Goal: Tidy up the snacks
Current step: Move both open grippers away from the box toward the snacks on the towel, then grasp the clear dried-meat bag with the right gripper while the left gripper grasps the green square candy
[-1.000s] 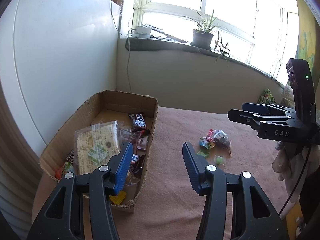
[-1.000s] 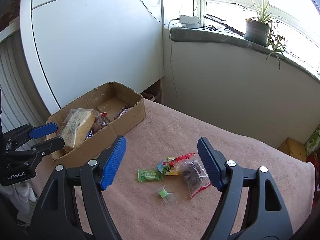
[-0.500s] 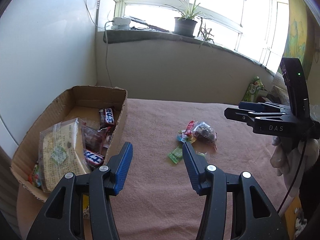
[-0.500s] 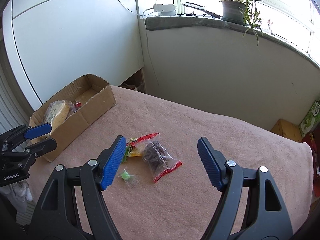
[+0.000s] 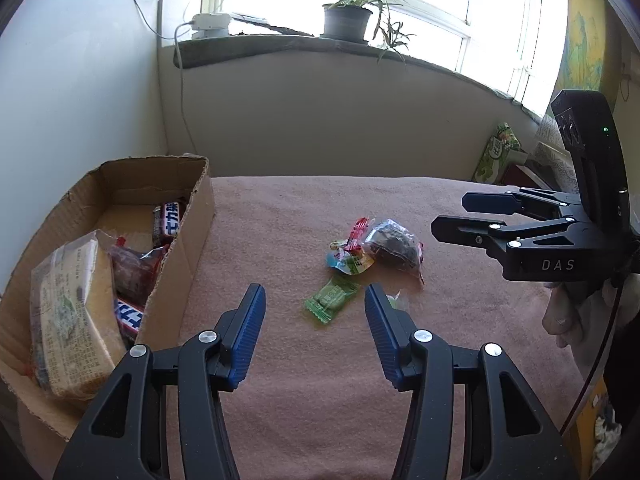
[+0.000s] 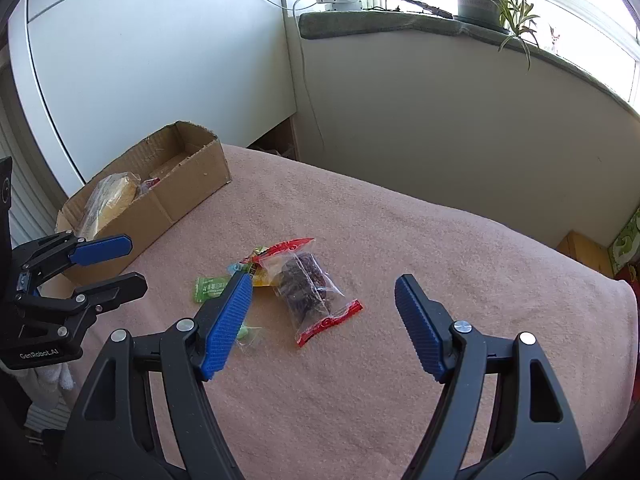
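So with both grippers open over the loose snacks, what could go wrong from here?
1. The snacks lie bunched: the clear bag overlaps the yellow packet, so the right gripper may drag both.
2. The small candy is tiny and half hidden by a finger, easy to miss.
3. The left gripper nears the green packet; the two grippers could collide.

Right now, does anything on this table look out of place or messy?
Yes. Four snacks lie loose on the pink cloth, outside the cardboard box: a green candy, a colourful packet, a clear bag of dark pieces and a small clear-wrapped sweet.
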